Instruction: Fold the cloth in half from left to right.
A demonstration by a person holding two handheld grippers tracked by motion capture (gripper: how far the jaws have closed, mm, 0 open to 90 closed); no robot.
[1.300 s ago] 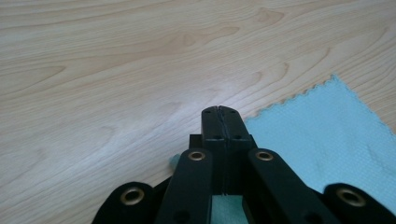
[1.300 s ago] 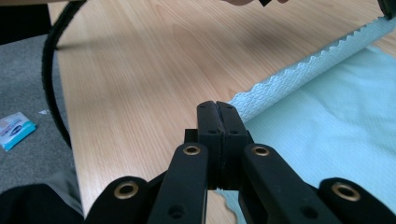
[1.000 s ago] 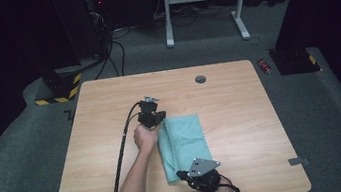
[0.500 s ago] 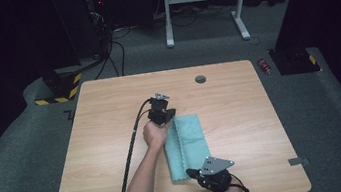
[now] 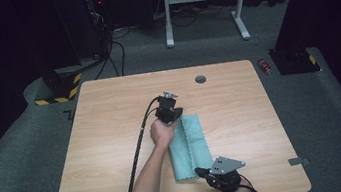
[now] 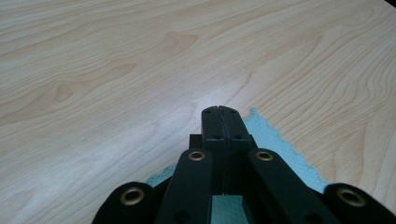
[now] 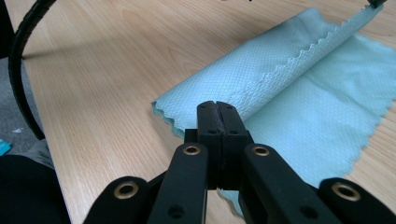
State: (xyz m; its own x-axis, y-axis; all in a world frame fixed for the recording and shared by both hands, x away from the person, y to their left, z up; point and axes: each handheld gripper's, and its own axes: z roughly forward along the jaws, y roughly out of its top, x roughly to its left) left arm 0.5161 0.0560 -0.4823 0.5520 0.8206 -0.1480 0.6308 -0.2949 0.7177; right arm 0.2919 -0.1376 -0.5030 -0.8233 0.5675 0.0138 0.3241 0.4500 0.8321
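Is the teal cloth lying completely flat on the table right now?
No. In the right gripper view, one edge of the cloth is lifted and folded over the rest.

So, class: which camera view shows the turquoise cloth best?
The right gripper view: the turquoise cloth lies close up, its weave, scalloped edge and one side folded over the rest all plain. The high view shows the cloth whole but small on the table. The left gripper view shows just a corner beside the shut tool.
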